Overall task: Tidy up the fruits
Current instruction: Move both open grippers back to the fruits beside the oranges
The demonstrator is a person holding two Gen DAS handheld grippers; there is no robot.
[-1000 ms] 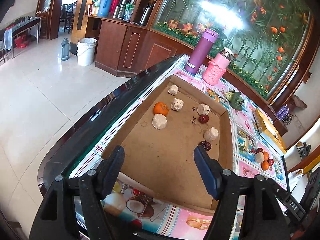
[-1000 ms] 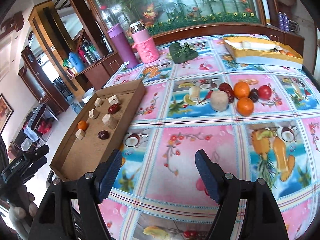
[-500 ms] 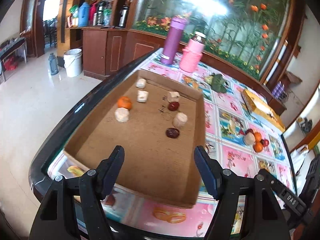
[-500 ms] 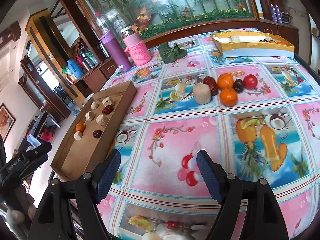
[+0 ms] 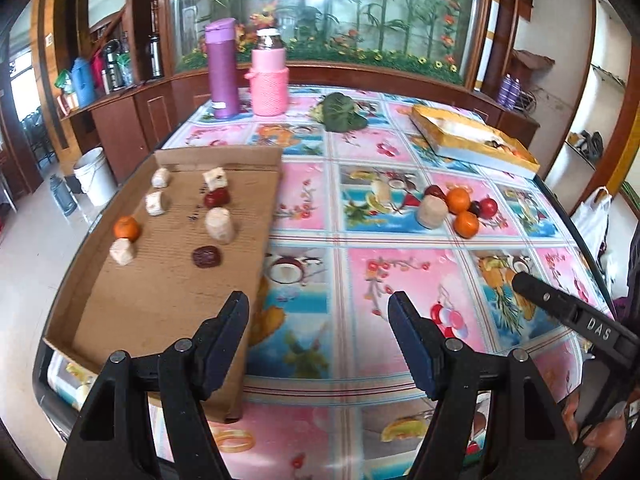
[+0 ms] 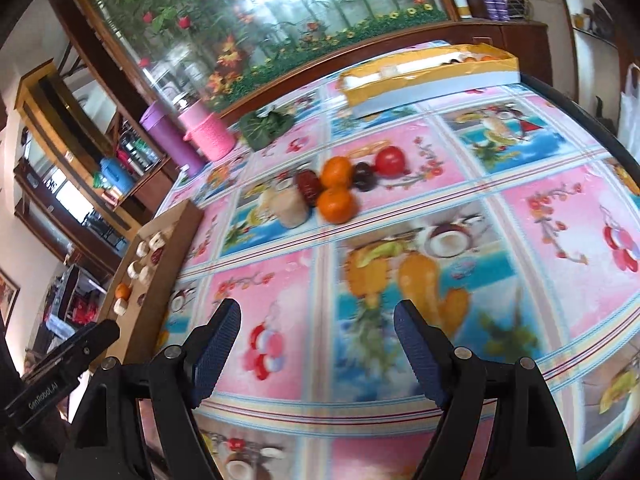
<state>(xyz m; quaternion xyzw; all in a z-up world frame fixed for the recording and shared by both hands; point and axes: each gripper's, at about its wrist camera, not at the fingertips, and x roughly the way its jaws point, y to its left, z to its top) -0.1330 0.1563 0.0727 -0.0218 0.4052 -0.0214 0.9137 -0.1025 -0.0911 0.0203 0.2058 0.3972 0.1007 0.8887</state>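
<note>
- While our left gripper [image 5: 318, 344] hangs released above the fruit-print tablecloth [image 5: 400, 280], nothing sits between its spread jaws in the left wrist view.
- At ten o'clock lies the cardboard tray [image 5: 160, 296], holding a tangerine [image 5: 127, 227], a red date [image 5: 207, 257], a red fruit [image 5: 216, 198] and several pale chunks, one [image 5: 219, 225] upright near the tray's middle.
- At one o'clock, well apart from the tray, a loose fruit cluster [image 5: 460, 210] rests on the cloth: two oranges, a pale chunk and dark red fruits touching one another.
- At twelve o'clock stand a purple flask [image 5: 222, 67] and a pink flask [image 5: 269, 76] side by side.
- Turning to the right wrist view, our right gripper [image 6: 316, 344] is likewise released and empty over the cloth.
- The cluster [image 6: 334, 190] sits at twelve o'clock, the tray [image 6: 160, 264] at nine o'clock.
- A yellow box [image 6: 432, 74] lies at one o'clock.
</note>
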